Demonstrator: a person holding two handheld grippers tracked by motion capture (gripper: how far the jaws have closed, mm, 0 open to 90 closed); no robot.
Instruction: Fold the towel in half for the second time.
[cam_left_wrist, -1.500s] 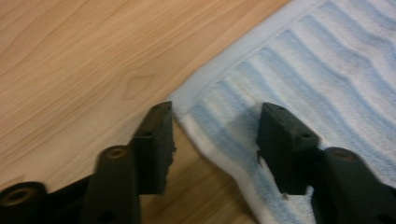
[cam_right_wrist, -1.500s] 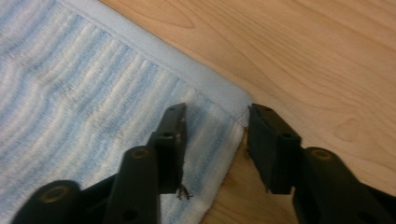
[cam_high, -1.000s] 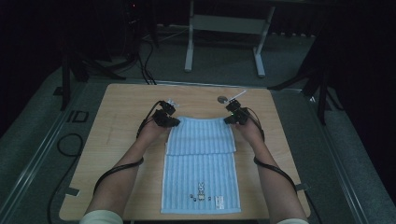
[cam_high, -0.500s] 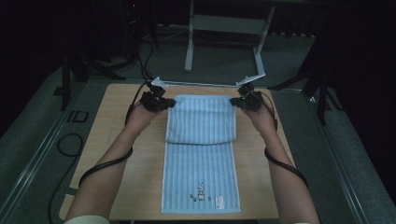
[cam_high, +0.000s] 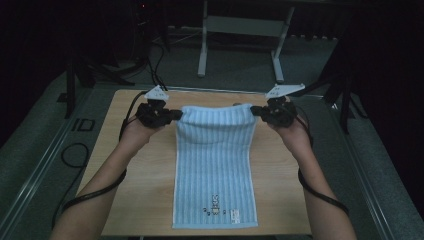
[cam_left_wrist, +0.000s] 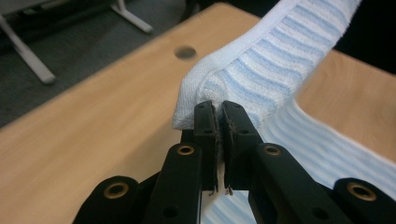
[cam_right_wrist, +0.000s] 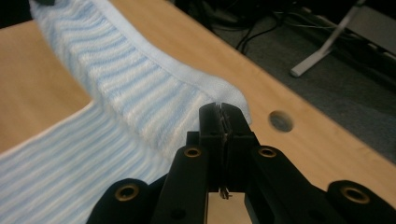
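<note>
Both your left gripper (cam_high: 176, 115) and right gripper (cam_high: 254, 111) pinch the towel's (cam_high: 215, 165) far corners, fingers clamped; its length probably trails toward you along the bench (cam_high: 125, 165)

Readable here: the letters "ID" (cam_high: 82, 124), marked on the grey floor strip just outside the left gripper (cam_high: 176, 115), beside the table's edge. Down at the striped towel's (cam_high: 215, 165) near end, well back from both grippers, sits a small dark print, too tiny to read.

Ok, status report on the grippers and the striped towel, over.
Left gripper and right gripper shut on far corners of the blue-and-white striped terry towel. Far end lifted, near end flat on the wooden table. Nothing obstructing.
</note>
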